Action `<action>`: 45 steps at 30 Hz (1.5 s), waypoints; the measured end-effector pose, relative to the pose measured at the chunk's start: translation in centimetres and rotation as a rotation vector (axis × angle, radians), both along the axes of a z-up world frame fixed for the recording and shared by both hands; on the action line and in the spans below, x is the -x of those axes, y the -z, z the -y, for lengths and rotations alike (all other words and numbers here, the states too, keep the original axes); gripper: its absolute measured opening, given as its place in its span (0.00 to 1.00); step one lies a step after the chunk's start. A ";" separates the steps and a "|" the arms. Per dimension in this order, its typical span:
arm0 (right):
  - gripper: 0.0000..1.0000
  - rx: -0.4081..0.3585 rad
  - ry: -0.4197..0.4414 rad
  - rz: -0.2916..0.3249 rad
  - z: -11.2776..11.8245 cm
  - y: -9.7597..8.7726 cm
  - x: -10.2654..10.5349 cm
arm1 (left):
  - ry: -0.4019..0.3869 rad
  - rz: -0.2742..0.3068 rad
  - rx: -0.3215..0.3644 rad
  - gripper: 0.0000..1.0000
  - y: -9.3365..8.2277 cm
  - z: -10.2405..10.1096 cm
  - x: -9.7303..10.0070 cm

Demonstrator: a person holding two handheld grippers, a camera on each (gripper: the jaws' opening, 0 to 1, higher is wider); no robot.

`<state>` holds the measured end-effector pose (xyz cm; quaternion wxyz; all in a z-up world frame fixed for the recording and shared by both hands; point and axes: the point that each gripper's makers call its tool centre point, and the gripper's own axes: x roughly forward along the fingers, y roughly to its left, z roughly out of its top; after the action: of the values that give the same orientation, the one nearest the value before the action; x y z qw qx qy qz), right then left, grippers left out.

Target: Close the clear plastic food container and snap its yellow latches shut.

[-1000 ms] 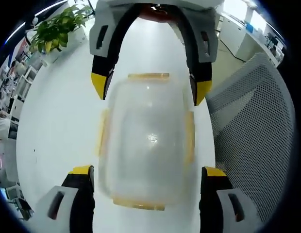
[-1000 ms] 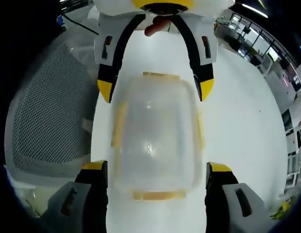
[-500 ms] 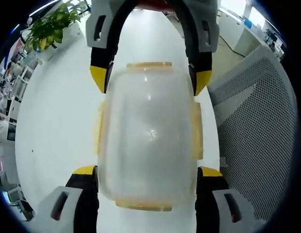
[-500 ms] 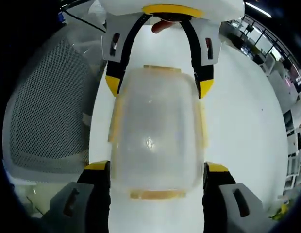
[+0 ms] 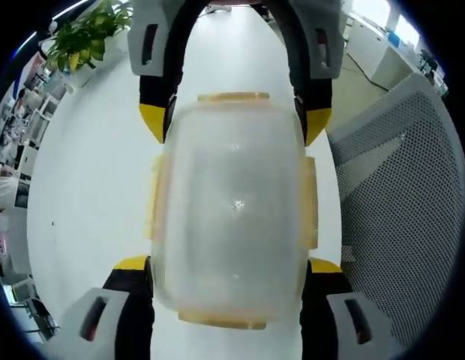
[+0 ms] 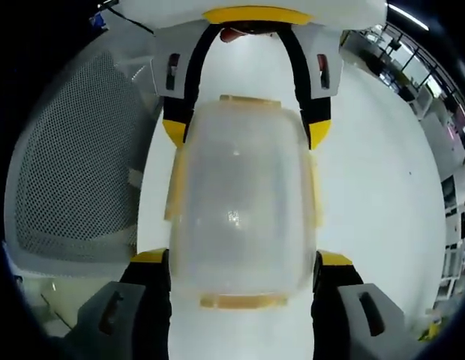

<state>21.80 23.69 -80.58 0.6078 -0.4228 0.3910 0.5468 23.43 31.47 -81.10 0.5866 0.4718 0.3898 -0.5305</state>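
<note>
A clear plastic container (image 5: 232,202) with its lid on rests on the white table (image 5: 90,172). Yellow latches (image 5: 309,201) run along its sides and ends. My left gripper (image 5: 229,266) holds the near end, its yellow-tipped jaws pressed against both sides. My right gripper (image 5: 234,122) comes in from the top and clasps the far end. In the right gripper view the same container (image 6: 240,202) lies between the right gripper (image 6: 244,259) at the bottom and the left gripper (image 6: 246,133) at the top, and its side latches (image 6: 175,187) stand slightly out.
A grey mesh chair (image 5: 397,187) stands right beside the table edge; it also appears as the mesh chair (image 6: 75,172) on the left. A potted plant (image 5: 82,41) stands at the table's far left. Bare table top (image 6: 375,172) stretches to the right.
Both grippers have come in closer around the container and their jaws have narrowed onto its sides. The container now looks larger in both views.
</note>
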 end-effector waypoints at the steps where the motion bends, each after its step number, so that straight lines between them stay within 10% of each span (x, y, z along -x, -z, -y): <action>1: 0.74 -0.006 -0.003 0.000 -0.1 0.0 0.0 | -0.004 0.000 0.000 0.78 0.0 -0.1 0.0; 45: 0.75 -0.022 -0.067 -0.009 -9.1 0.1 -2.5 | -0.076 0.003 0.000 0.78 0.1 -9.2 -2.0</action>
<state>24.33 32.84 -80.67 0.5919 -0.4267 0.3731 0.5730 25.45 40.70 -81.21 0.6069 0.4574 0.4064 -0.5073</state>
